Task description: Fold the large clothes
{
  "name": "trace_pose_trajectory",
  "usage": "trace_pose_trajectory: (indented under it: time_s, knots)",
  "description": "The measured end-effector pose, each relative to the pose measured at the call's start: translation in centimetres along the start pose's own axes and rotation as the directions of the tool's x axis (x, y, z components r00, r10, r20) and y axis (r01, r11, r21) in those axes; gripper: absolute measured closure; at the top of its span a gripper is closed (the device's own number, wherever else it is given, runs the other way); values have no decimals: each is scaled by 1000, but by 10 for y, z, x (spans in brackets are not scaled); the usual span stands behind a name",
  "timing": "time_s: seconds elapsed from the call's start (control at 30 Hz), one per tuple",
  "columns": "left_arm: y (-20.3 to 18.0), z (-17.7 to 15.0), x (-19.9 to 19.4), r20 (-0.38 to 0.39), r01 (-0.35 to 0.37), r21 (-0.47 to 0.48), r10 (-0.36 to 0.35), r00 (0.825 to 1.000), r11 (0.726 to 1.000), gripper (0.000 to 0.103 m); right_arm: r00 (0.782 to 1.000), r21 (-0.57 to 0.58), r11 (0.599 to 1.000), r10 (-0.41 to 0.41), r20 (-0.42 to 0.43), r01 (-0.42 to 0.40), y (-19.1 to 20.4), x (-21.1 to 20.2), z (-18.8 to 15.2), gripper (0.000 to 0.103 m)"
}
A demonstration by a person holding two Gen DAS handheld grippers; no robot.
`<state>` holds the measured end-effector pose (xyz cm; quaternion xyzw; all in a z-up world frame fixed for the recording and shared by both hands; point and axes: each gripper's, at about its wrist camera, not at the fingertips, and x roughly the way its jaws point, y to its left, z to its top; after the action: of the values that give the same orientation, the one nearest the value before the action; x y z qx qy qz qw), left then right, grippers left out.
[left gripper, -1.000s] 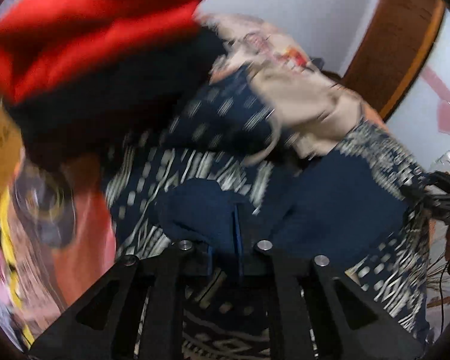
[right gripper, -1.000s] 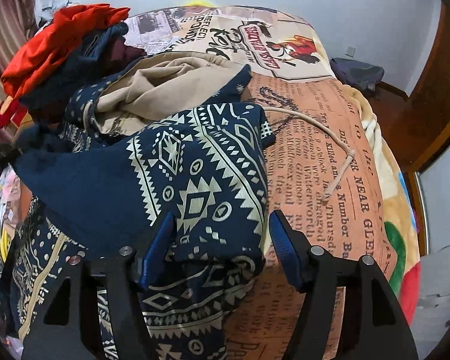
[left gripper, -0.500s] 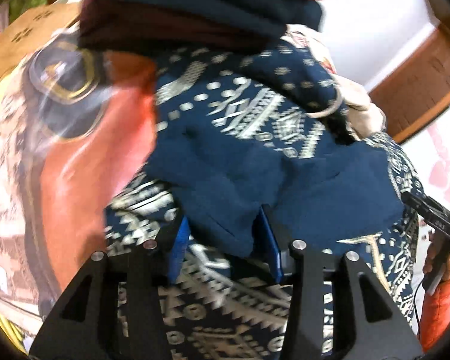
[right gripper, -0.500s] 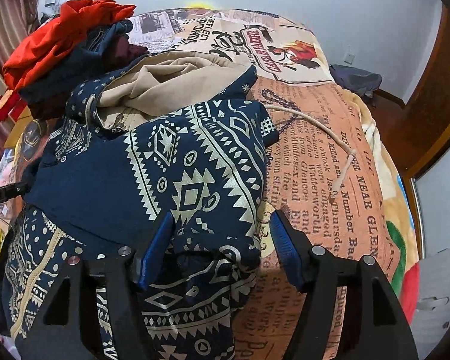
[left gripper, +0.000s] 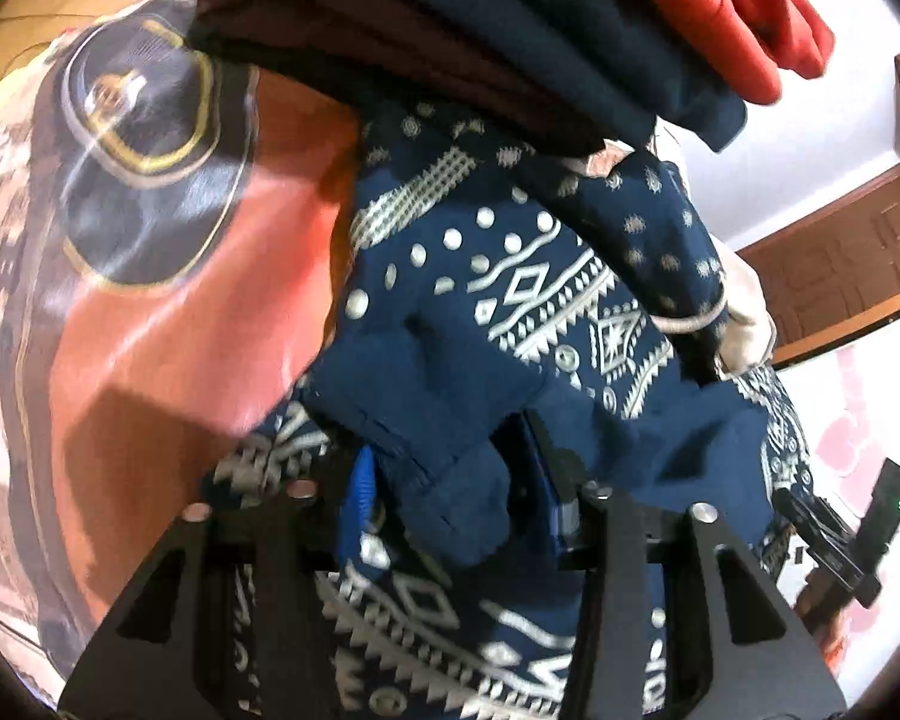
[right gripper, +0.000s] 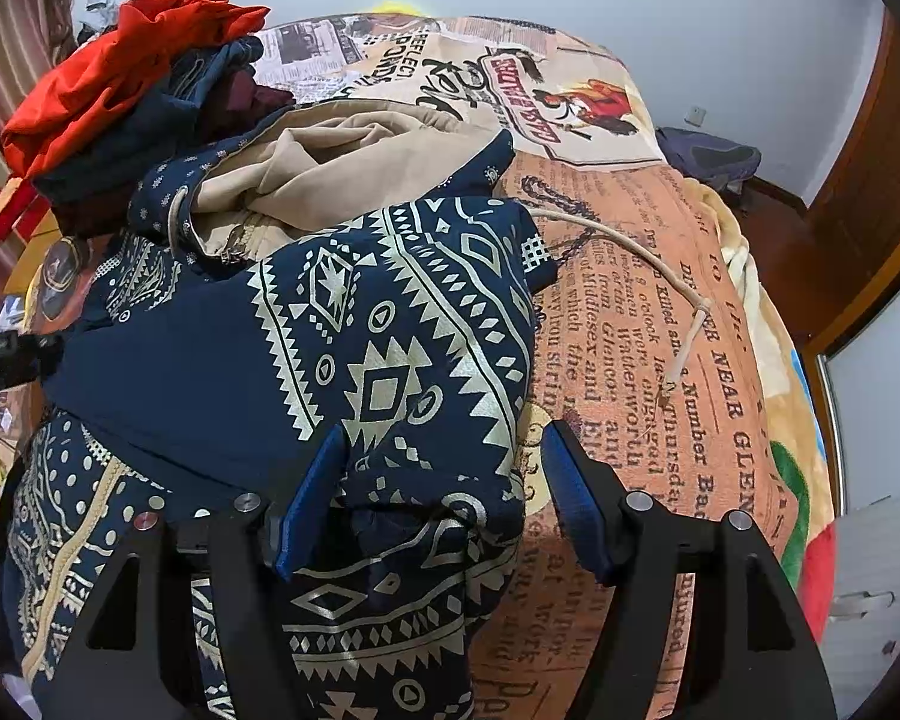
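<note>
A bed spread with a newsprint-pattern blanket (left gripper: 168,330) fills the left wrist view; the left gripper (left gripper: 450,498) stands apart around a fold of the navy patterned garment (left gripper: 510,312), beneath a stack of folded clothes (left gripper: 510,30). In the right wrist view, the right gripper (right gripper: 444,498) is likewise spread, garment edge between its pads; release should be level so the fold lies flat.

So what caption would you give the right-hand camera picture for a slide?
The open right gripper straddles a folded edge of the navy patterned garment on the newspaper-print blanket.
</note>
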<state>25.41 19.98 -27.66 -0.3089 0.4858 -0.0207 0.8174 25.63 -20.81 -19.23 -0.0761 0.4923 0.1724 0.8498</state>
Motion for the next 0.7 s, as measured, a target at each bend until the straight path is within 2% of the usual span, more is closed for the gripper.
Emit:
trace_pose_trajectory:
  time_s: [0.03, 0.1, 0.2, 0.27, 0.33, 0.37, 0.43, 0.47, 0.53, 0.57, 0.63, 0.7]
  knots:
    - [-7, 4, -2, 11, -18, 29, 18, 1000, 999, 82, 1000, 6, 1000, 10, -7, -10, -2, -1, 2, 39]
    - [-25, 11, -10, 51, -60, 105, 55, 997, 993, 84, 1000, 20, 1000, 13, -3, -13, -6, -6, 7, 39]
    - [-62, 22, -33, 169, -97, 214, 61, 984, 972, 85, 999, 23, 1000, -15, 34, 14, -12, -17, 17, 39]
    - [-84, 30, -53, 273, -122, 252, 51, 961, 960, 85, 998, 23, 999, -35, 51, 34, -15, -19, 23, 39]
    - [-96, 37, -73, 389, -179, 248, 71, 919, 952, 85, 997, 18, 998, -66, 51, 65, -16, -17, 26, 39]
    - [-97, 38, -83, 447, -208, 232, 86, 891, 950, 85, 996, 11, 997, -80, 45, 79, -16, -13, 27, 38]
    - [-92, 37, -91, 508, -235, 196, 106, 855, 952, 85, 997, 6, 997, -77, 29, 77, -16, -7, 26, 39]
    - [-88, 35, -88, 512, -238, 184, 113, 852, 954, 85, 997, 10, 998, -69, 21, 68, -17, -3, 23, 39]
    - [-80, 31, -73, 471, -254, 181, 143, 871, 950, 85, 999, 23, 998, -51, 15, 51, -20, 2, 19, 39]
    - [-74, 28, -63, 428, -270, 185, 170, 888, 945, 85, 999, 33, 999, -43, 16, 42, -22, 2, 18, 39]
    - [-59, 23, -33, 329, -332, 192, 258, 908, 924, 85, 1000, 69, 998, -7, 13, 6, -27, 3, 16, 39]
    - [-39, 16, -17, 231, -351, 196, 305, 924, 915, 82, 999, 112, 993, 32, 8, -32, -33, 4, 15, 39]
